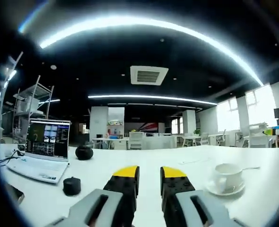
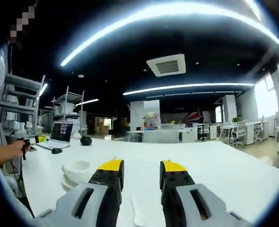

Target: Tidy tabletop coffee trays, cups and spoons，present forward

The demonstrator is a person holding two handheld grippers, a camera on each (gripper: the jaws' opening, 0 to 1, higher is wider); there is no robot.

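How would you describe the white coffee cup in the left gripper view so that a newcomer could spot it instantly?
Start at the long white table and look away from the open silver laptop, across to the far side of the left gripper. There a white ceramic coffee cup sits on a white saucer with a spoon behind it. Its neighbours on the table are small and black.
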